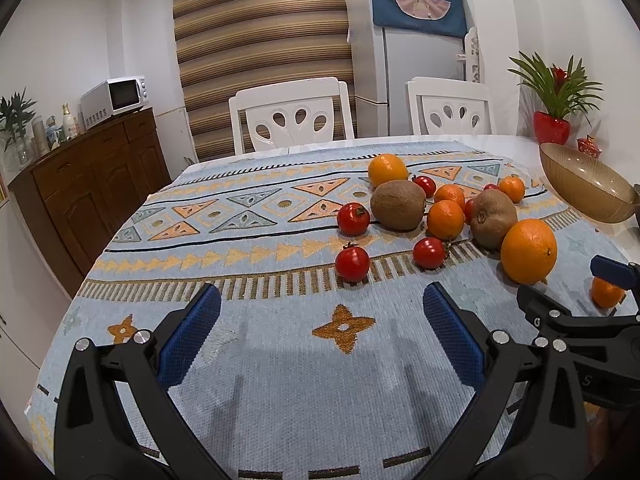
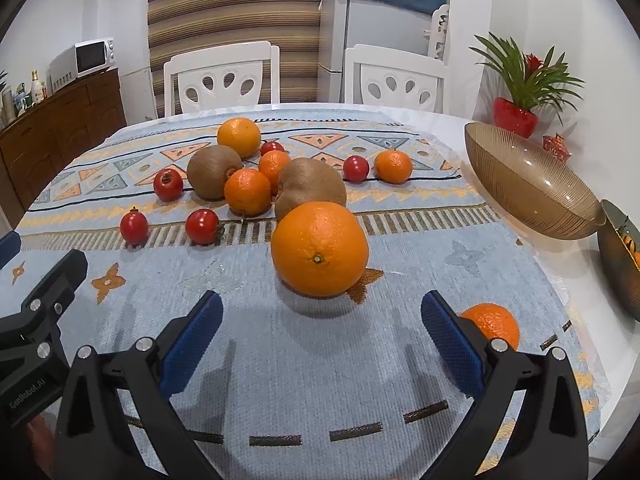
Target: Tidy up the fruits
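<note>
Fruit lies loose on the patterned tablecloth [image 1: 248, 344]. A large orange [image 2: 319, 249] sits just ahead of my right gripper [image 2: 321, 322], which is open and empty. Behind it lie two kiwis [image 2: 310, 187] [image 2: 213, 171], several mandarins [image 2: 247, 191], several small red tomatoes [image 2: 202, 225] and another orange [image 2: 239, 136]. One mandarin [image 2: 494, 325] rests beside the right finger. My left gripper [image 1: 321, 312] is open and empty, with a tomato [image 1: 352, 264] just ahead of it. The large orange [image 1: 529, 251] shows to its right.
An amber ribbed bowl [image 2: 524, 188] stands at the table's right edge, and a second bowl [image 2: 620, 256] holding orange fruit is nearer. Two white chairs [image 2: 224, 76] stand behind the table. A red potted plant [image 2: 516, 116] stands at the back right, a wooden sideboard [image 1: 92, 184] to the left.
</note>
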